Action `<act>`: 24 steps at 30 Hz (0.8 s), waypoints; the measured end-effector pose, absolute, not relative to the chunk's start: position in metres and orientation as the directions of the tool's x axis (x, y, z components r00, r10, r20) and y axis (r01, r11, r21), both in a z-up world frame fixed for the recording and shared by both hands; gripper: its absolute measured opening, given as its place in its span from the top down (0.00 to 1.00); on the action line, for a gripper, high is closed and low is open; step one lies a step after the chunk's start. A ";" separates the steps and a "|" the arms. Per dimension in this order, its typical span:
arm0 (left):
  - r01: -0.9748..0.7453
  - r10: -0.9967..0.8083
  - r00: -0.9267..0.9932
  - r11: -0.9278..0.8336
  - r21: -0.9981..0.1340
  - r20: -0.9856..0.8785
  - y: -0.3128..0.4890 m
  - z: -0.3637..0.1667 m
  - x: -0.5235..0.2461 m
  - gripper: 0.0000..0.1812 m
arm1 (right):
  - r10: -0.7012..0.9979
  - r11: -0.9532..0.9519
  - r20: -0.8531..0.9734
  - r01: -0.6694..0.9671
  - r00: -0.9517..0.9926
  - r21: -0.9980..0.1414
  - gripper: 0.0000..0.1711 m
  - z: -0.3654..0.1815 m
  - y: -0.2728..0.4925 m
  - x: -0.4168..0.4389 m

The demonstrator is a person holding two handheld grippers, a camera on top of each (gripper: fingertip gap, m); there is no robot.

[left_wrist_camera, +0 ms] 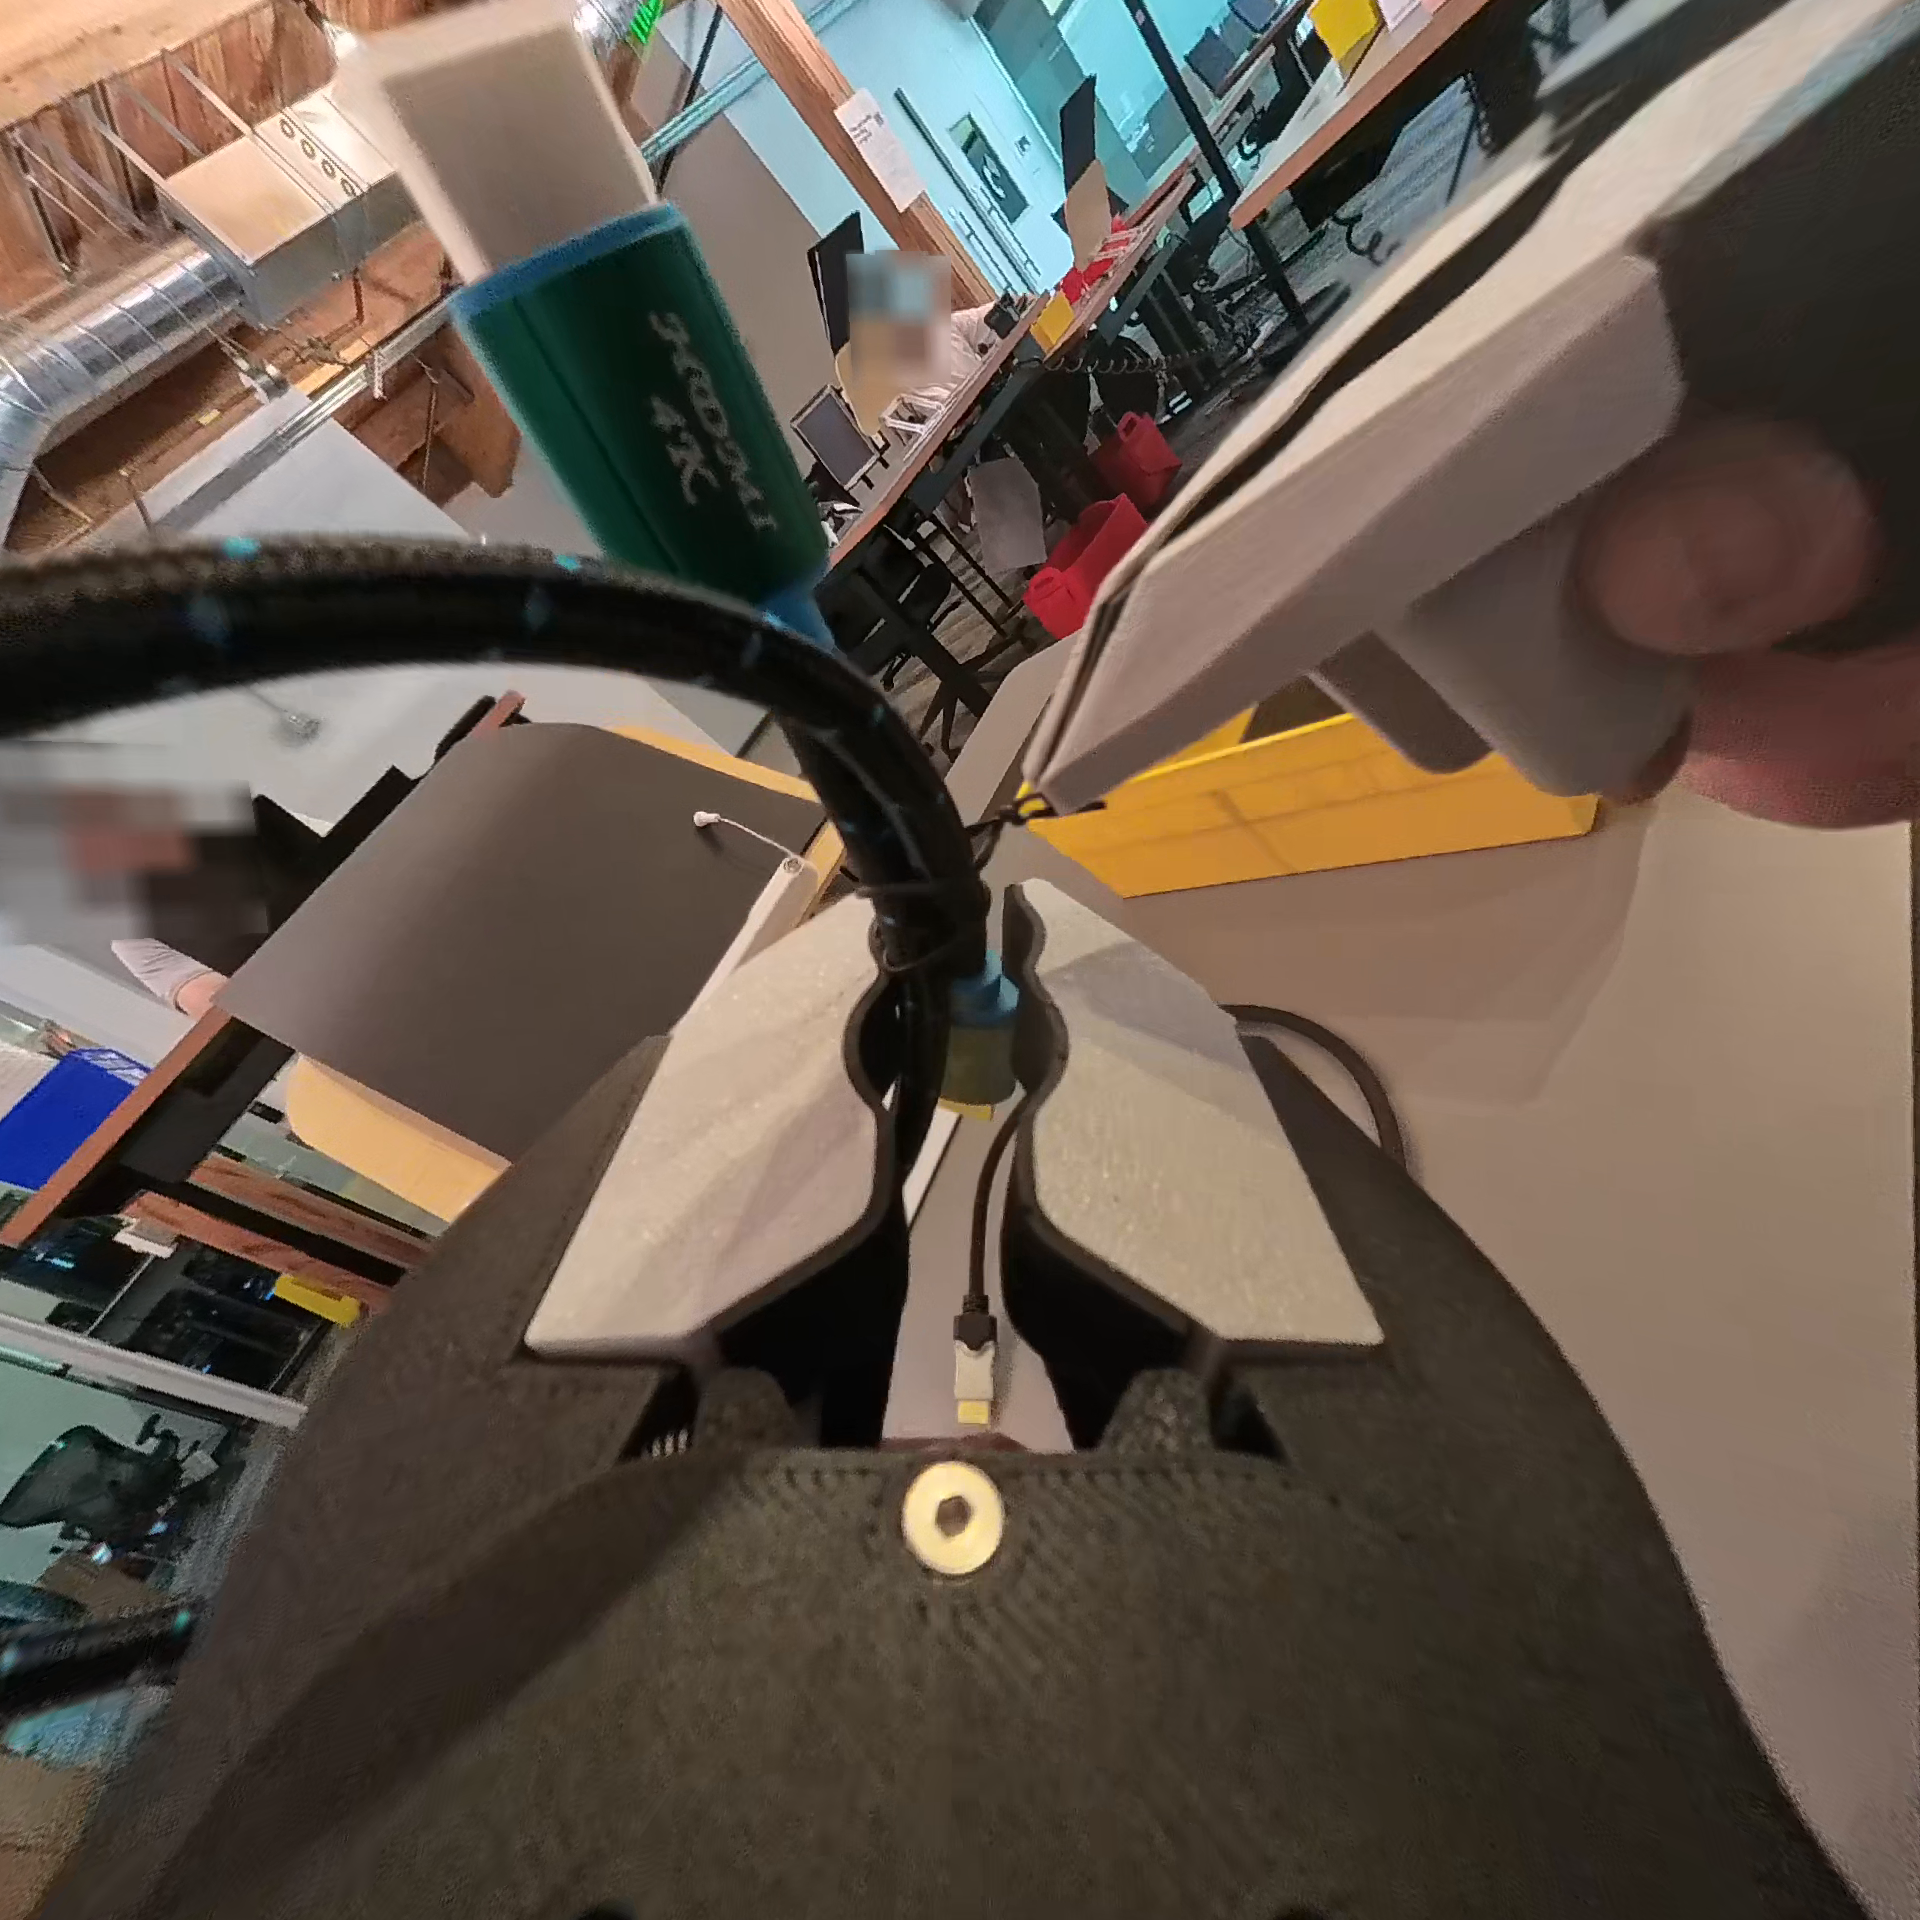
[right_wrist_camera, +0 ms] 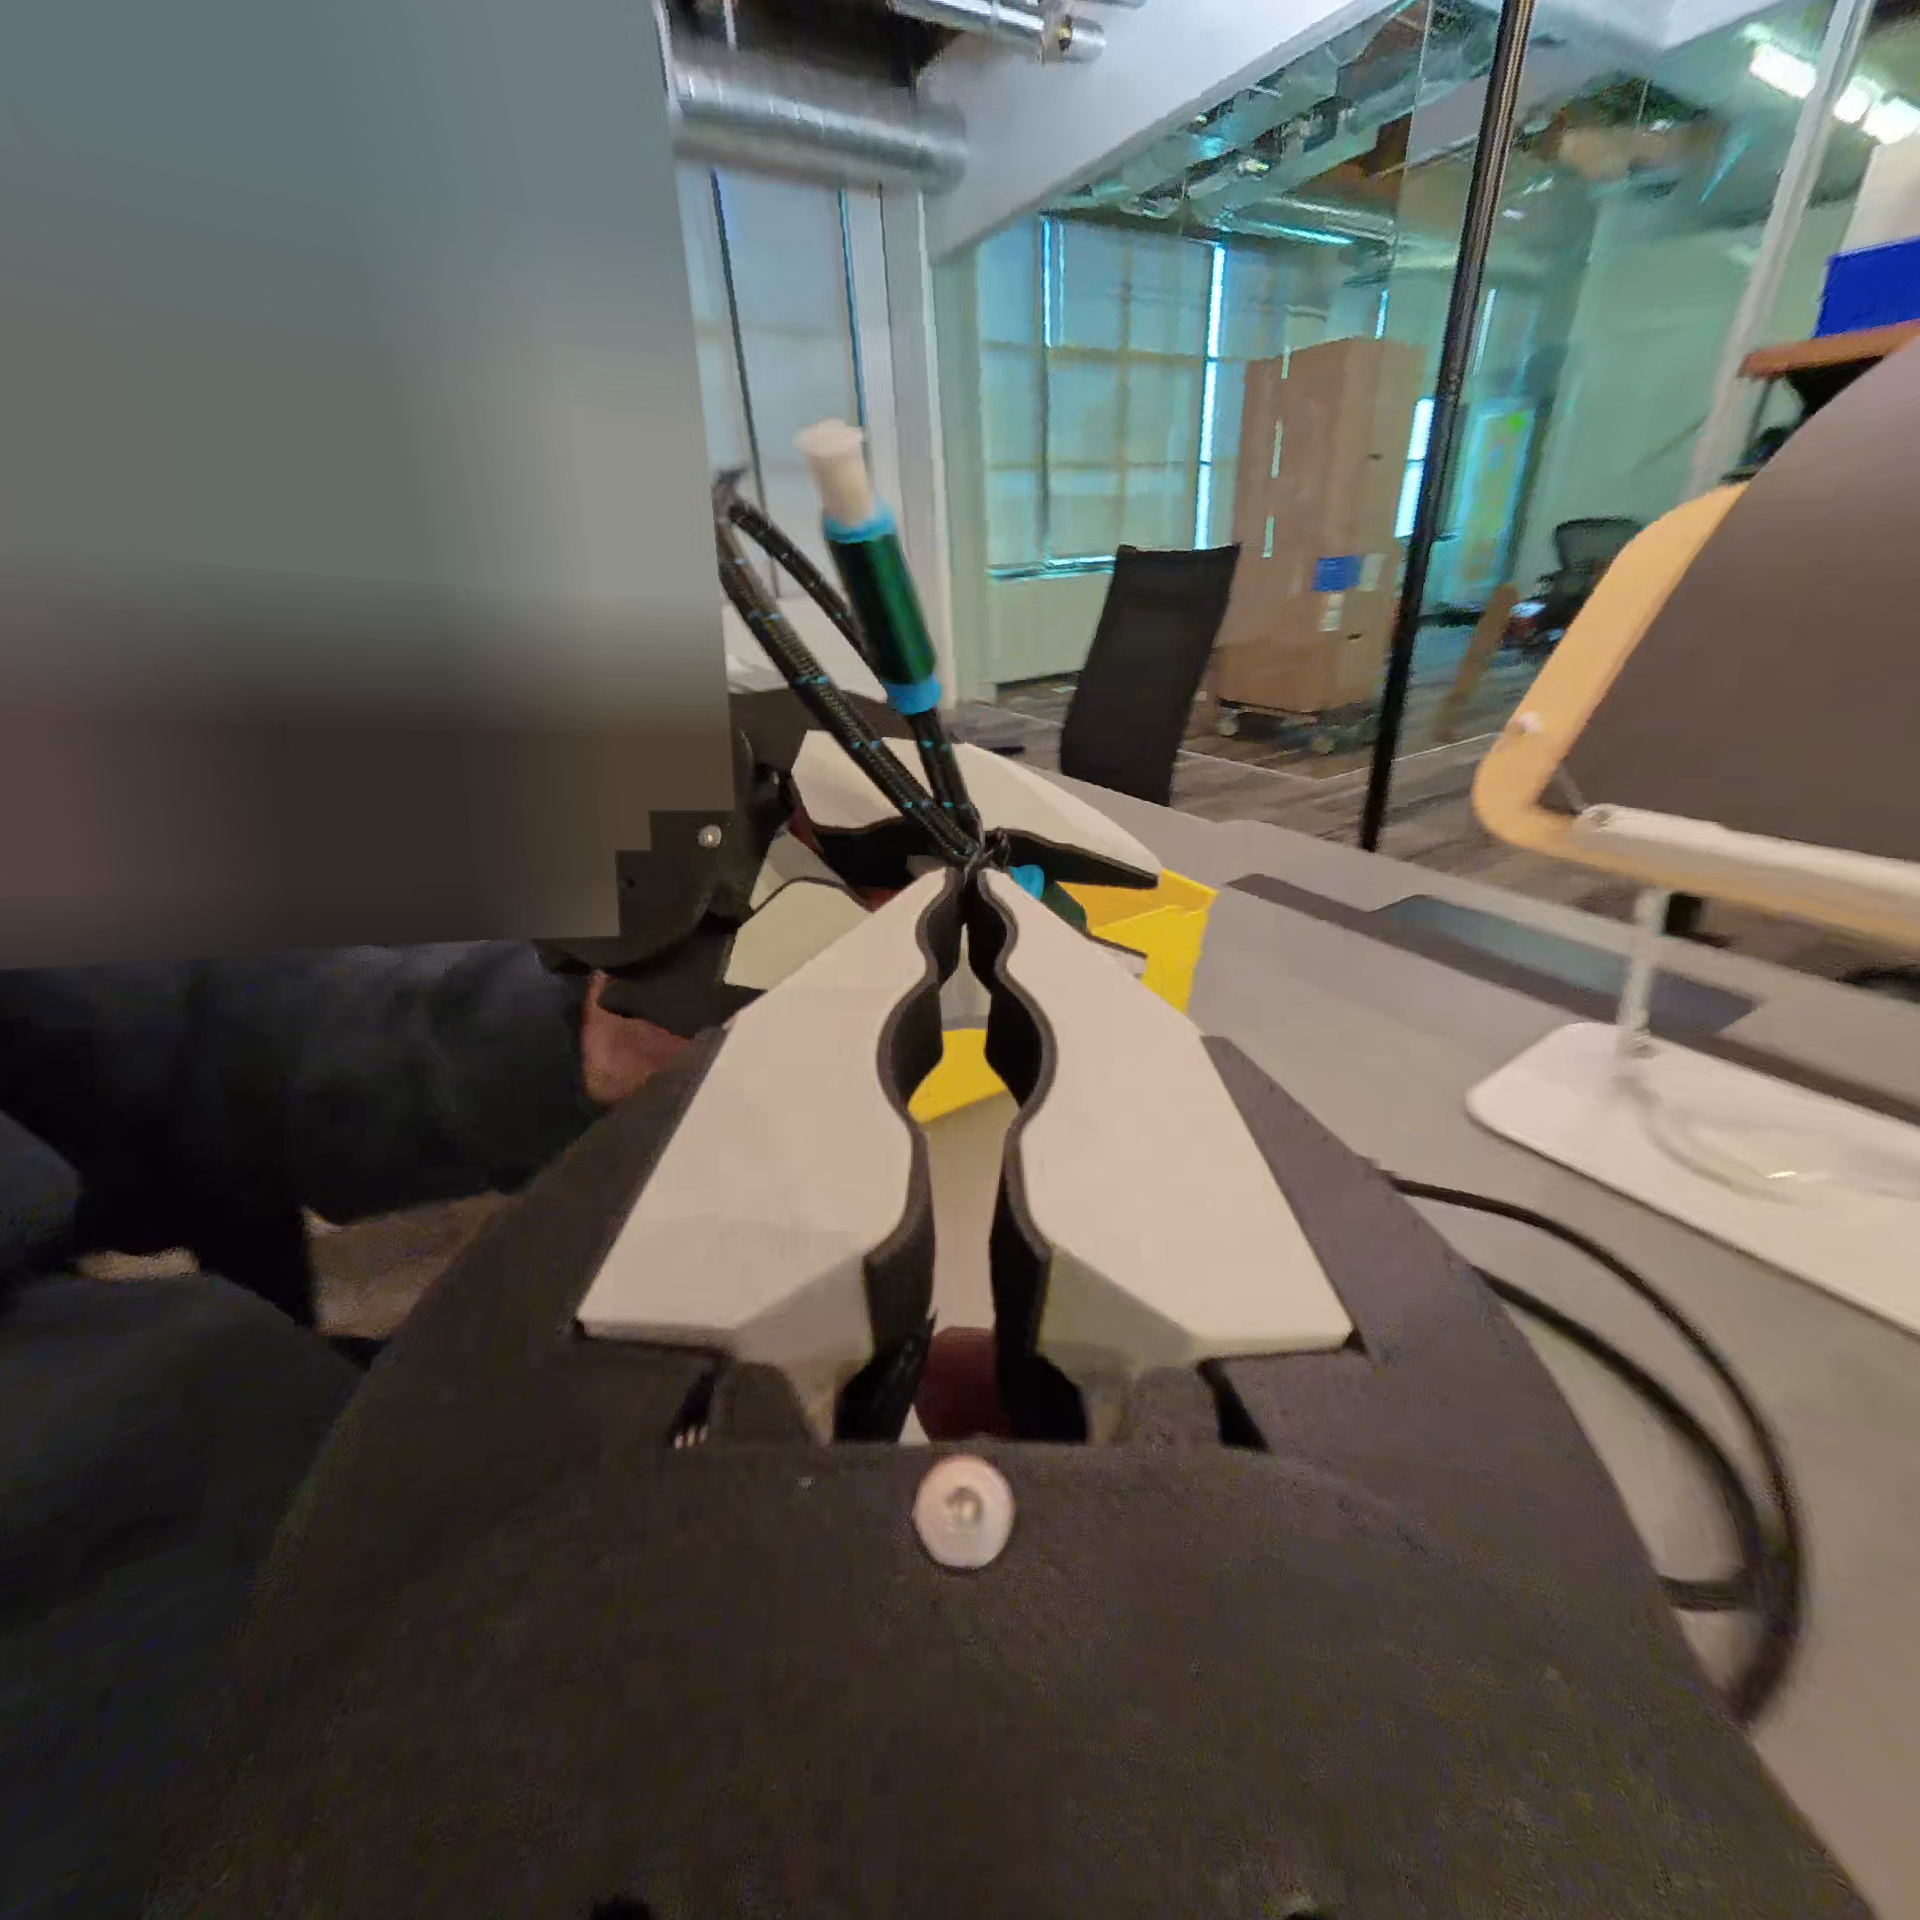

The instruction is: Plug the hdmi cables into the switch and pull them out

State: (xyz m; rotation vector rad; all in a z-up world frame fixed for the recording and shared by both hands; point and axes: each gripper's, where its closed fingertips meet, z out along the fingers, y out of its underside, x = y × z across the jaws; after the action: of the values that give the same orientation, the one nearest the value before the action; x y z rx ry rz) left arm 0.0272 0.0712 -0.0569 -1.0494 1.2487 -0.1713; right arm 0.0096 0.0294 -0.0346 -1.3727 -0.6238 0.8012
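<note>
Left gripper [left_wrist_camera: 951, 966] up close, jaws pinching the green plug [left_wrist_camera: 982, 1049] of the braided hdmi cable [left_wrist_camera: 416, 613], lifted clear of the tabletop [left_wrist_camera: 1558, 1143]. Still coiled, looped out wide and back, other plug [left_wrist_camera: 644, 416] sticking up in the air with a white cap on. Right gripper [right_wrist_camera: 966, 878] nose to nose with the left, jaws pressed nearly together on what looks like the black tie [left_wrist_camera: 1003, 818] around the coil. Can't see the switch anywhere.

Risky bits, imo: tugging that tie too hard could drag the plug crooked in the left jaws or pop it out. Could also whip the capped end around. Won't plug in capped or bundled either.

Second thin cable [left_wrist_camera: 971, 1371] lying loose on the tabletop right underneath, easy to snag. Yellow bin [left_wrist_camera: 1299, 800] just beyond the tips, white stand base [right_wrist_camera: 1662, 1122] off toward the tabletop's right side. Plenty of open air above, tighter going down.
</note>
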 end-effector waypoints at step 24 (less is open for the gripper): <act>-0.383 -0.602 0.257 0.655 -0.651 -0.756 0.053 -0.053 0.029 0.91 | 0.835 -0.443 -0.519 -0.333 0.184 -0.832 1.00 -0.027 0.020 0.017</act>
State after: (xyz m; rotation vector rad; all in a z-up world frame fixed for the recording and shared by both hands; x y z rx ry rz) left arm 0.0290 0.0526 -0.0530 -0.9145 1.3563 -0.1809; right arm 0.0168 0.0200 -0.0270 -1.4564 -0.5111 1.4697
